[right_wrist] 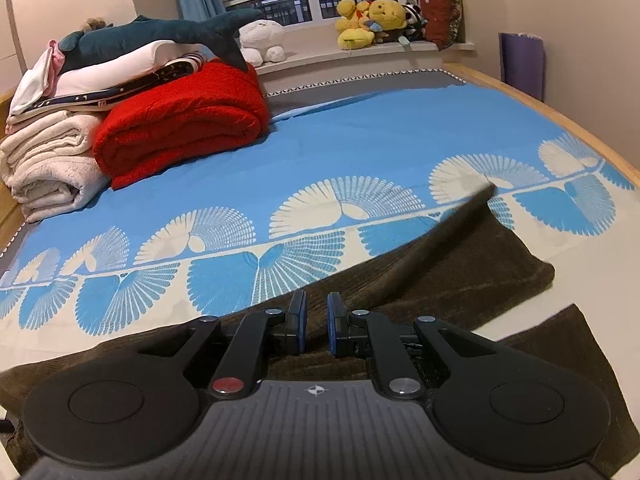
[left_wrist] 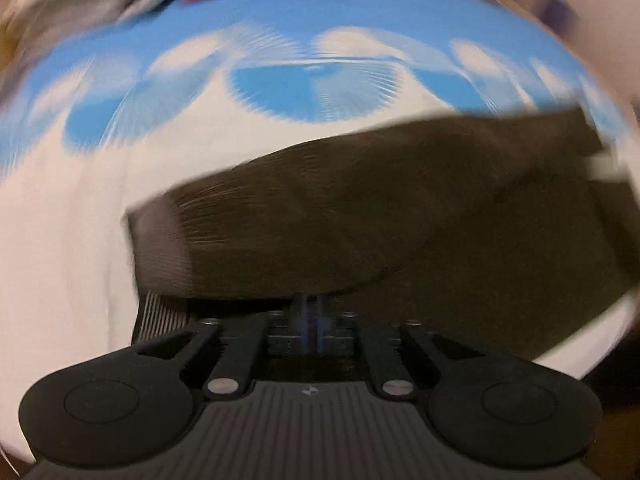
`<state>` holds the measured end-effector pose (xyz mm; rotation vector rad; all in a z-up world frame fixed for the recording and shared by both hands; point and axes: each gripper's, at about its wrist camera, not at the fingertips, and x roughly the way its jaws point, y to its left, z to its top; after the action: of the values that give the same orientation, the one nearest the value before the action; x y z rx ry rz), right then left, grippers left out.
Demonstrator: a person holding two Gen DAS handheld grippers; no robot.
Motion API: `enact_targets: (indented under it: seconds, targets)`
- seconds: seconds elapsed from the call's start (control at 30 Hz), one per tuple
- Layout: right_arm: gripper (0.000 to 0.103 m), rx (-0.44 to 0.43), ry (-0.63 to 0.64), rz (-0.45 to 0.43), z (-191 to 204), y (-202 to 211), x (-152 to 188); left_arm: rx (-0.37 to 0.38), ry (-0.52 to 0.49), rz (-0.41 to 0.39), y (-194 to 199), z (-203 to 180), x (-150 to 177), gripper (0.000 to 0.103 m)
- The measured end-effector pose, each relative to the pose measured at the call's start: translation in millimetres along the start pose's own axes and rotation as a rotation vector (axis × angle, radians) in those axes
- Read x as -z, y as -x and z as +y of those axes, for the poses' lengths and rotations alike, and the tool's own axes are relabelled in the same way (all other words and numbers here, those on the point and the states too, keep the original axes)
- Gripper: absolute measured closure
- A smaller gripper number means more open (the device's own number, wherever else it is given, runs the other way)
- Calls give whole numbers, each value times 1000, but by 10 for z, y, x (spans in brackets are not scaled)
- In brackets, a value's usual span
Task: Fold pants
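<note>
No containers in sight. My left tongs (left_wrist: 313,322) are pinched tight on the pants (left_wrist: 360,216), dark brown corduroy, blurred, long axis running L-R ahead of them. My right tongs (right_wrist: 316,326) sit slightly parted, gripping nothing, w/ pants (right_wrist: 460,272) under and beyond them on the bed (right_wrist: 360,132), pointing ahead-right.

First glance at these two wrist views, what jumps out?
The dark brown pants sprawl across the near side of the blue-and-white bedspread, and the left gripper is shut on their edge in a motion-blurred view. The right gripper hangs open just above the fabric. At far left, a red blanket lies beside a bedding stack topped by a plush shark.
</note>
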<state>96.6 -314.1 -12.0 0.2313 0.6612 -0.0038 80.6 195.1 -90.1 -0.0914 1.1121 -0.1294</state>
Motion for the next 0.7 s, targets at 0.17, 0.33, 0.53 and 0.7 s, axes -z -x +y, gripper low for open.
enact_targets:
  seconds: [0.17, 0.33, 0.53, 0.7]
  targets:
    - [92, -2, -42, 8, -65, 7, 5, 202, 410, 44, -45, 632, 47, 42]
    - [90, -1, -142, 12, -201, -38, -12, 242, 569, 105, -355, 775, 25, 24]
    - [76, -14, -351, -5, -521, -233, -36, 138, 708, 137, -600, 886, -77, 21]
    - [73, 30, -458, 5, -766, -640, 68, 131, 765, 115, -606, 978, -167, 51]
